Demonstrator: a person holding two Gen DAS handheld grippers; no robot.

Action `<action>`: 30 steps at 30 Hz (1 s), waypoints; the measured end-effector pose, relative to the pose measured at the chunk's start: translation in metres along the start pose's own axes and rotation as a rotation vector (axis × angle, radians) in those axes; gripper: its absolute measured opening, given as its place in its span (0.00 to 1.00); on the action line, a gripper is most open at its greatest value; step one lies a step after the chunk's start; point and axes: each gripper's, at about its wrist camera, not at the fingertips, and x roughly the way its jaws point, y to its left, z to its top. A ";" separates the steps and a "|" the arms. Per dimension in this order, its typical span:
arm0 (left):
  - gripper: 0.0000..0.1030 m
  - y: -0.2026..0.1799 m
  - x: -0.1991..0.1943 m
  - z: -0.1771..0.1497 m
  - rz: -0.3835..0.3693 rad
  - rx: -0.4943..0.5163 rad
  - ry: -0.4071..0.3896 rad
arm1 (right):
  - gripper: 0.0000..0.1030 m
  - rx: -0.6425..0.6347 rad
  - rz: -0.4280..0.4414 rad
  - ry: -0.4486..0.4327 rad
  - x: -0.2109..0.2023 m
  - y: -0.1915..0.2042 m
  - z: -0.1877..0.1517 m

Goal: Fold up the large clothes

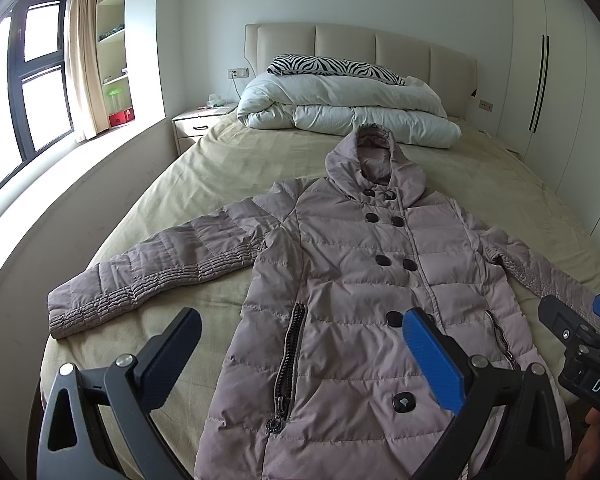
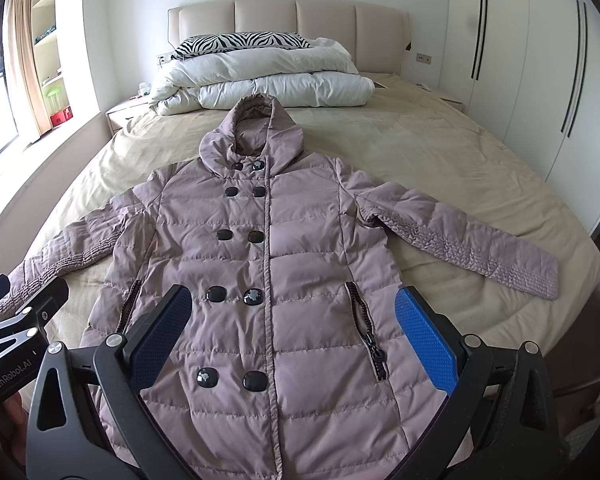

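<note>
A mauve quilted hooded coat (image 1: 352, 264) (image 2: 268, 248) lies flat and face up on the bed, buttoned, hood toward the headboard, both sleeves spread outward. My left gripper (image 1: 300, 344) hovers open above the coat's lower left part, nothing between its fingers. My right gripper (image 2: 296, 324) hovers open above the coat's lower front, also holding nothing. Each gripper shows at the edge of the other's view: the right gripper (image 1: 580, 320) at the right edge, the left gripper (image 2: 16, 300) at the left edge.
The bed (image 1: 220, 160) has a beige sheet. A folded white duvet (image 1: 348, 112) and a zebra pillow (image 1: 332, 66) lie by the headboard. A nightstand (image 1: 198, 122) and window stand on the left, white wardrobes (image 2: 540, 60) on the right.
</note>
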 end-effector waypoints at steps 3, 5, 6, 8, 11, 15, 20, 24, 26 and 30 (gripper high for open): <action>1.00 0.000 0.000 0.000 -0.001 0.001 0.000 | 1.00 0.000 0.000 0.000 0.000 0.000 0.000; 1.00 0.000 0.000 0.000 -0.002 0.000 0.001 | 1.00 0.000 0.000 0.001 0.000 0.001 0.001; 1.00 0.000 0.000 0.000 -0.002 0.000 0.001 | 1.00 0.000 0.000 0.001 0.000 0.001 0.001; 1.00 0.000 0.000 0.000 -0.001 0.000 0.001 | 1.00 -0.001 -0.002 0.001 0.000 0.001 0.001; 1.00 0.000 0.000 0.000 -0.001 0.000 0.002 | 1.00 -0.001 -0.001 0.002 0.001 0.001 0.000; 1.00 0.000 0.000 0.000 0.002 -0.003 0.001 | 1.00 0.003 0.001 0.002 0.002 0.001 0.004; 1.00 -0.001 0.003 -0.025 -0.004 -0.012 0.004 | 1.00 0.036 0.014 0.010 0.008 -0.008 -0.003; 1.00 -0.009 0.002 -0.033 -0.023 -0.006 0.005 | 1.00 0.111 0.081 0.009 0.022 -0.045 -0.016; 1.00 -0.013 0.009 -0.029 -0.046 -0.011 0.026 | 1.00 0.181 0.127 -0.002 0.026 -0.070 -0.016; 1.00 -0.011 0.036 -0.021 -0.120 -0.039 0.113 | 1.00 0.403 0.190 -0.040 0.044 -0.155 -0.017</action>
